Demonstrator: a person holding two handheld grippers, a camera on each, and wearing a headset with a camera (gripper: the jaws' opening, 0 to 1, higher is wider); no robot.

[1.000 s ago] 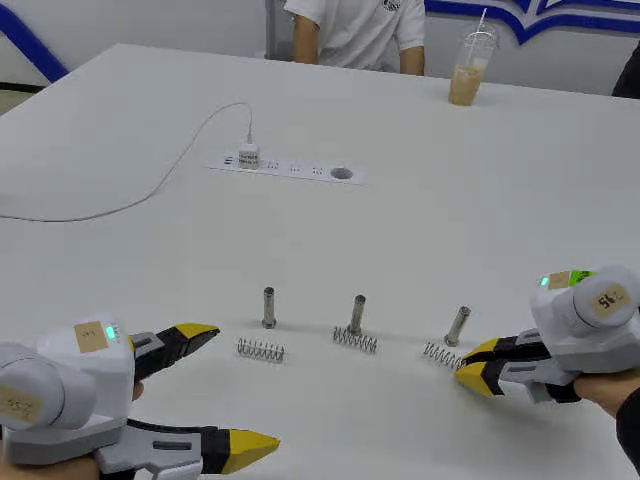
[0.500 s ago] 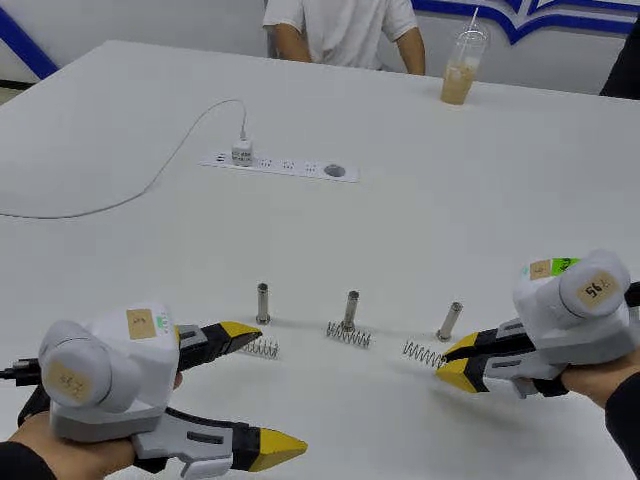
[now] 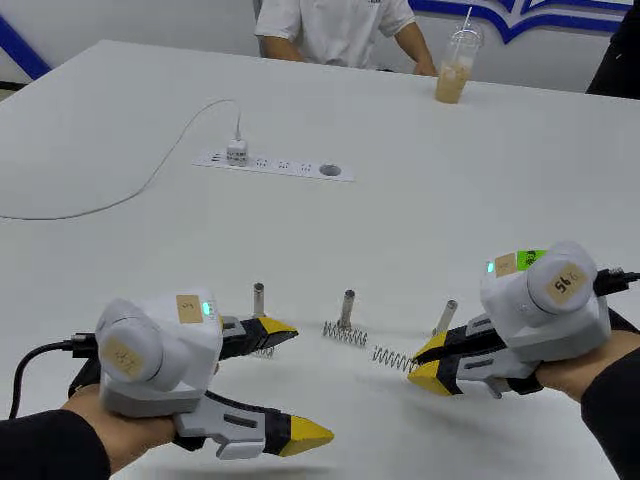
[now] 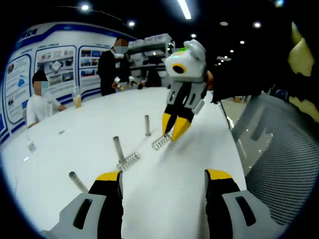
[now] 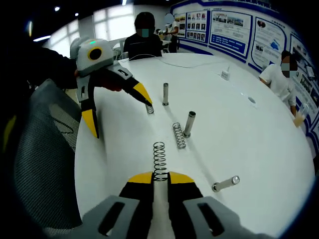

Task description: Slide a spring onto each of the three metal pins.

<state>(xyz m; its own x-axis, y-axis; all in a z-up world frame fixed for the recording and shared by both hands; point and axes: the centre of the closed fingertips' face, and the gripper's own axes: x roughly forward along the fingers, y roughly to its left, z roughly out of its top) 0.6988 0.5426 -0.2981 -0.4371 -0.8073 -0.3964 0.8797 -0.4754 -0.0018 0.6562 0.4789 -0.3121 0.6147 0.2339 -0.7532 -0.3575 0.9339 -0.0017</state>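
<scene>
Three short metal pins stand in a row on the white table: left (image 3: 259, 298), middle (image 3: 347, 307), right (image 3: 445, 316). My right gripper (image 3: 425, 366) is shut on the end of one spring (image 3: 393, 358), which sticks out to the left in front of the right pin; in the right gripper view this spring (image 5: 159, 159) points forward from the jaws (image 5: 159, 178). A second spring (image 3: 344, 334) lies at the middle pin's foot. A third spring (image 5: 150, 108) lies by the left pin, touching or just off my left gripper's upper tip. The left gripper (image 3: 295, 382) is open with nothing in it.
A white power strip (image 3: 272, 165) with a plug and cable lies mid-table. An iced drink cup (image 3: 452, 75) stands at the far edge, by a seated person (image 3: 335, 25). A mesh chair (image 4: 279, 164) is beside the table.
My right gripper has pulled its spring leftward, away from the right pin. The left gripper has moved forward and right, its upper jaw now over the left spring.
</scene>
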